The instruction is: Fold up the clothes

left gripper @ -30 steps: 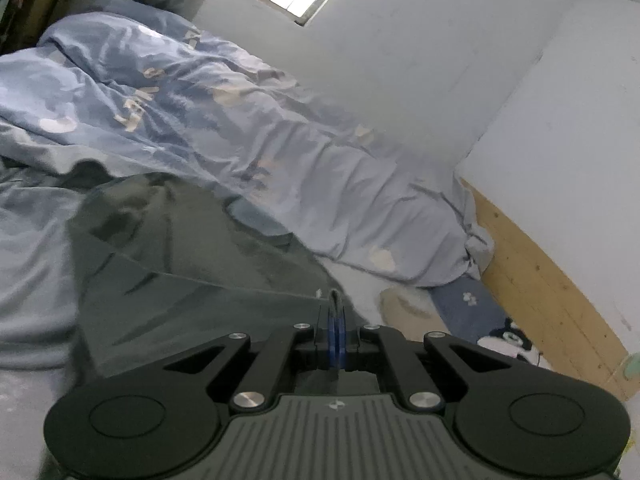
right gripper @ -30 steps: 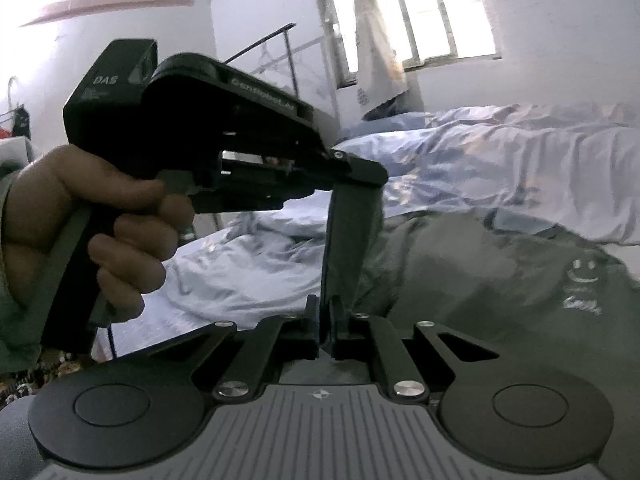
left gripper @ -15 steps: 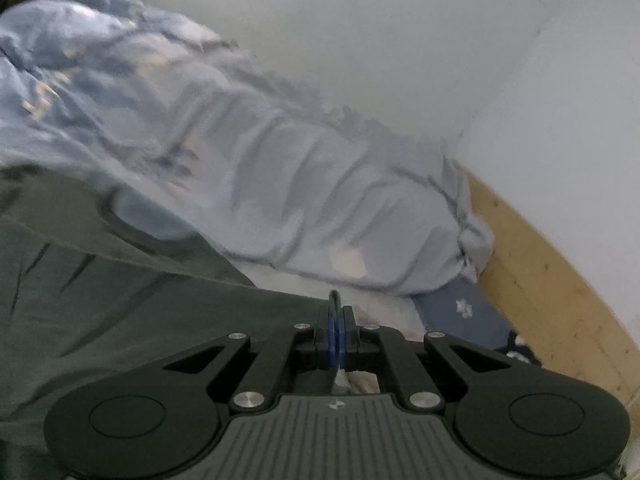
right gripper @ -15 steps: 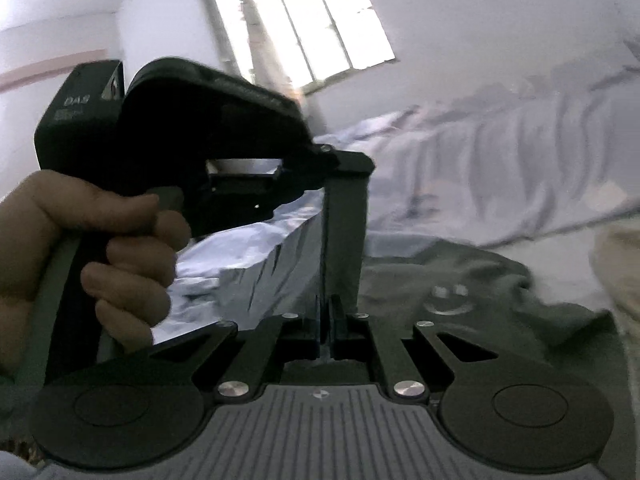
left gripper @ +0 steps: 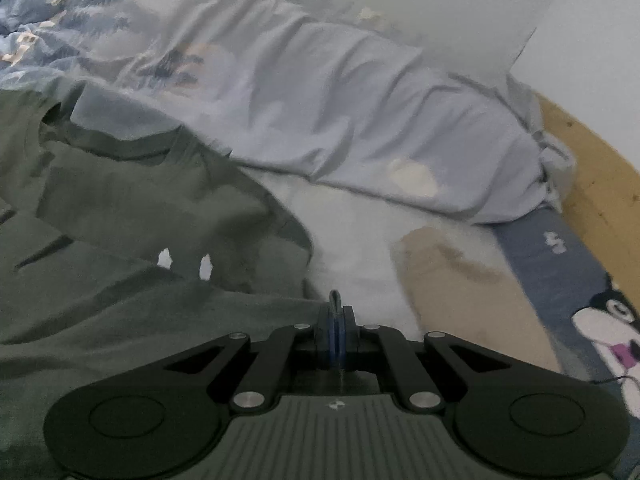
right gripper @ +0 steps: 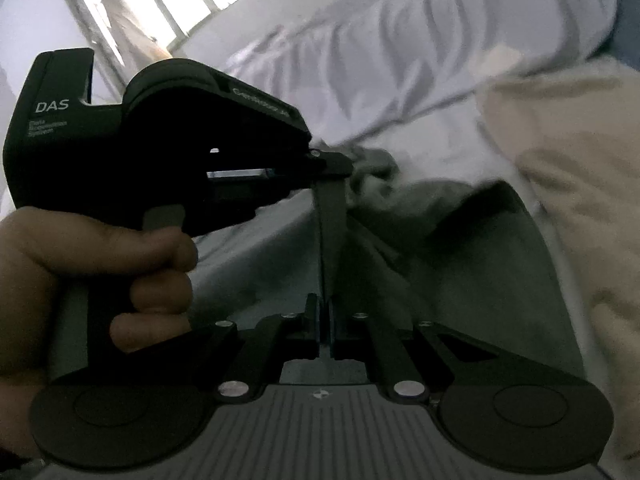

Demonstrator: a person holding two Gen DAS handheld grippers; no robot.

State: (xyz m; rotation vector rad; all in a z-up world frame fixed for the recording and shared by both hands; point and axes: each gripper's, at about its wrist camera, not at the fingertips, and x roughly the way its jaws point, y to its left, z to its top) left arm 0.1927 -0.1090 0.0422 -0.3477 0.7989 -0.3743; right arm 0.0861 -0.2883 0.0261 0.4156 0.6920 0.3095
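Rumpled blue duvet beside a wooden bedframe.

The left gripper pinches the hem of a green shirt spreading toward nine o'clock. A blue duvet lies at twelve, a beige garment at three.

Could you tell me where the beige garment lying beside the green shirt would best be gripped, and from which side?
Probably its near-left corner: the beige garment lies flat on the white sheet, and that edge is exposed. Come from the left, low along the sheet, once the left gripper releases the green shirt.
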